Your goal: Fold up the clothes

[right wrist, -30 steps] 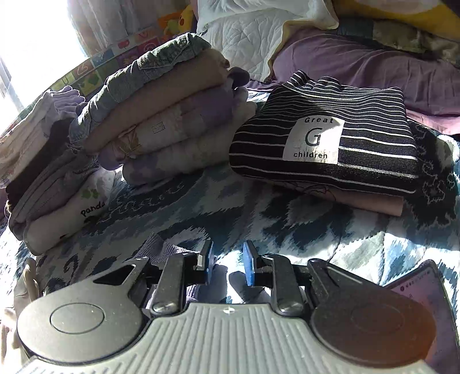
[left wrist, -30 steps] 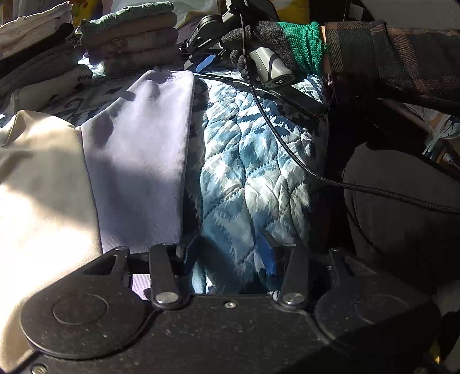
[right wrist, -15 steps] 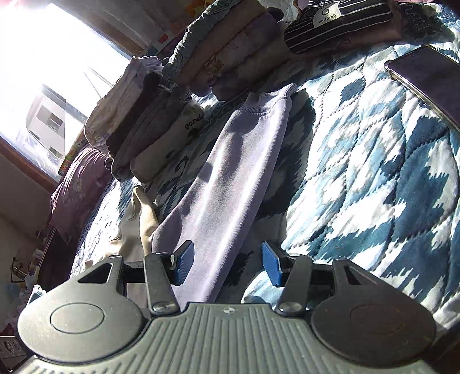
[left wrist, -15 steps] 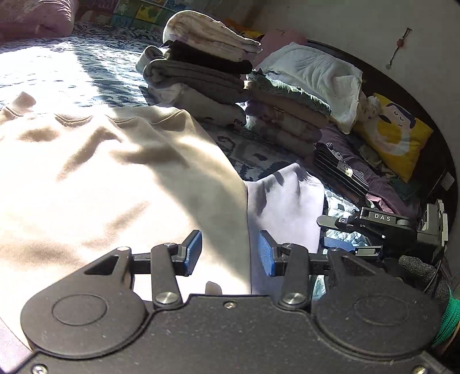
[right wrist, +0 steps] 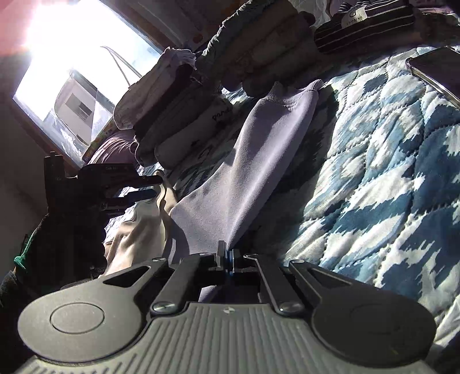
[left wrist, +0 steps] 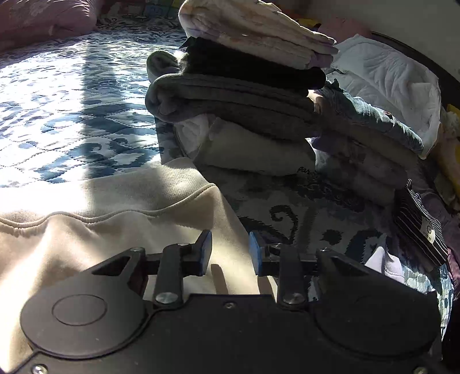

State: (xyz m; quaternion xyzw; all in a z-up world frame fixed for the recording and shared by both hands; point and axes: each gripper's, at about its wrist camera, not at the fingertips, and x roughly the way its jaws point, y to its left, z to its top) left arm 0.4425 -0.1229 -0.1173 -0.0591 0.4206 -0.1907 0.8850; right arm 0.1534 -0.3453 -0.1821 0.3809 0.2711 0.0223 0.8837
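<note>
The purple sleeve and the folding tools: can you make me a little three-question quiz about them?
1. True or false: the right tool is pinching the purple sleeve.
2. The left tool is: A) open over the cream sweatshirt, B) shut on a sock, C) holding the phone.
3. Fill in: the striped top has a label reading "____".

Key: 1 true; 2 A; 3 children.
</note>
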